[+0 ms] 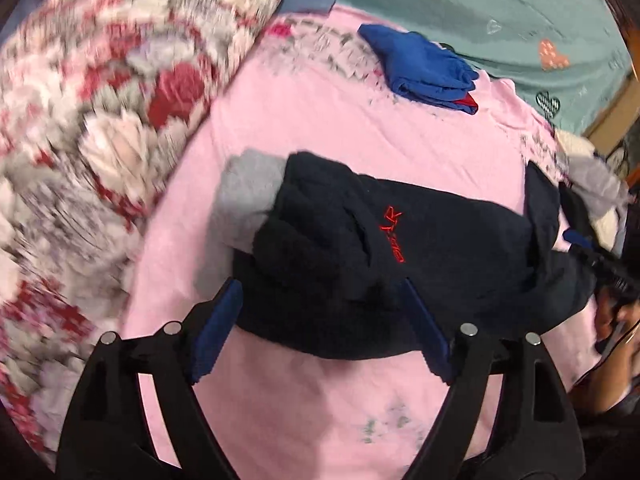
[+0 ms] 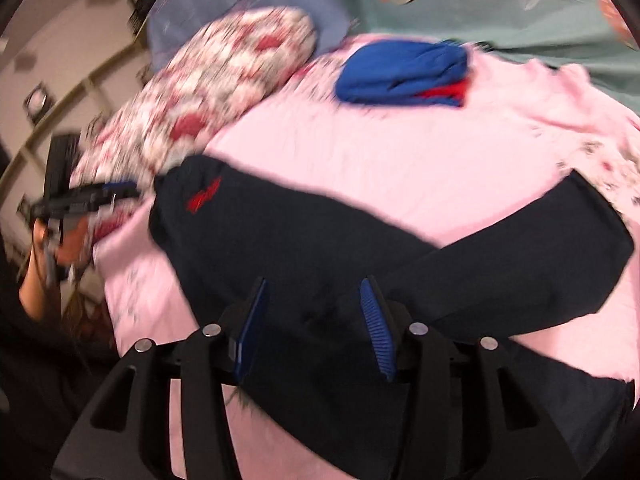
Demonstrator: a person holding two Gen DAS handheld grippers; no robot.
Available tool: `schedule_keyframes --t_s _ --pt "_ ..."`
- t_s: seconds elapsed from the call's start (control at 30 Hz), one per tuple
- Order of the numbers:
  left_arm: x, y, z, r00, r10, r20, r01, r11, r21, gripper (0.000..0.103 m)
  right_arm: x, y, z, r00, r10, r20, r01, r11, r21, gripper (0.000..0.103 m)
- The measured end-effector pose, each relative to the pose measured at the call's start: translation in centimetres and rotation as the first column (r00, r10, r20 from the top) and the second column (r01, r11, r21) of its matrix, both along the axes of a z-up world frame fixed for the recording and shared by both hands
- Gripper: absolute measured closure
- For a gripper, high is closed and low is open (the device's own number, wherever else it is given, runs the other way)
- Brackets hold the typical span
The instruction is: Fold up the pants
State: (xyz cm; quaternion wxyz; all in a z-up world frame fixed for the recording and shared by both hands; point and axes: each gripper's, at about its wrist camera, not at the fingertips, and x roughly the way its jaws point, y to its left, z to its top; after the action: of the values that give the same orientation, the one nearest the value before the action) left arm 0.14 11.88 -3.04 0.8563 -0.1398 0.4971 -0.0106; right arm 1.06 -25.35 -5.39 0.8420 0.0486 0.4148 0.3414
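Dark navy pants (image 1: 360,240) with a red logo (image 1: 390,236) lie bunched on a pink sheet (image 1: 320,120). My left gripper (image 1: 320,286) is open wide, and the near edge of the pants lies between its blue pads (image 1: 218,320) without being pressed. In the right wrist view the pants (image 2: 320,232) spread across the sheet, one leg reaching to the right. My right gripper (image 2: 314,282) is open just over the dark cloth, its ribbed pads (image 2: 374,320) apart. A grey cloth (image 1: 248,192) shows from under the pants' left end.
A folded blue and red garment (image 1: 424,68) lies further back on the pink sheet. To the left is a floral pillow (image 1: 100,120), and behind is teal bedding (image 1: 500,8). More clothes (image 1: 592,176) are heaped at the right. A person's hand (image 2: 40,240) shows at the left.
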Motion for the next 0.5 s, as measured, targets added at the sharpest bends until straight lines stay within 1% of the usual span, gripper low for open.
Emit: schedule_keyframes --t_s 0.03,0.07,0.1,0.13,0.2,0.27,0.33,0.43,0.47,0.5 --pt "0.7 0.3 -0.6 0.999 0.026 -0.029 -0.027 0.998 -0.048 0.031 0.3 -0.3 0.1 1.0 -0.028 0.0 0.028 0.999 0.016 0.05" --pt "1.1 0.4 -1.0 0.998 0.038 -0.045 -0.041 0.997 -0.066 0.04 0.4 -0.6 0.1 0.999 -0.041 0.001 0.04 0.999 0.027 0.05" --pt "1.8 0.7 -1.6 0.995 0.06 -0.078 -0.067 0.993 -0.093 0.044 0.6 -0.7 0.1 0.999 -0.05 0.004 0.05 0.998 0.04 0.05" --pt "2.1 0.8 -2.1 0.993 0.07 -0.095 -0.08 0.991 -0.109 0.049 0.7 -0.9 0.2 0.997 -0.07 0.01 0.069 0.996 0.061 0.05" --pt "3.1 1.2 -3.0 0.988 0.09 -0.129 -0.109 0.983 -0.147 0.052 1.0 -1.4 0.0 0.995 -0.098 0.008 0.097 0.992 0.085 0.05" --pt "3.7 1.8 -3.8 0.979 0.124 -0.16 -0.152 0.973 -0.175 0.058 1.3 -1.4 -0.4 0.994 -0.105 -0.004 0.105 0.99 0.092 0.05" --pt "4.2 2.2 -4.1 0.972 0.157 -0.175 -0.191 0.961 -0.2 0.058 1.5 -1.3 -0.9 0.995 -0.103 -0.008 0.103 0.992 0.071 0.05" --pt "4.7 2.2 -4.0 0.97 0.167 -0.179 -0.202 0.958 -0.202 0.058 1.7 -1.1 -1.9 0.993 -0.11 -0.041 0.112 0.992 0.058 0.049" --pt "4.7 2.2 -3.9 0.97 0.171 -0.176 -0.204 0.959 -0.197 0.067 1.7 -1.0 -2.1 0.993 -0.109 -0.052 0.112 0.992 0.059 0.049" --pt "4.7 2.1 -3.7 0.969 0.185 -0.165 -0.213 0.961 -0.177 0.08 1.6 -0.8 -2.3 0.993 -0.104 -0.062 0.108 0.993 0.057 0.049"
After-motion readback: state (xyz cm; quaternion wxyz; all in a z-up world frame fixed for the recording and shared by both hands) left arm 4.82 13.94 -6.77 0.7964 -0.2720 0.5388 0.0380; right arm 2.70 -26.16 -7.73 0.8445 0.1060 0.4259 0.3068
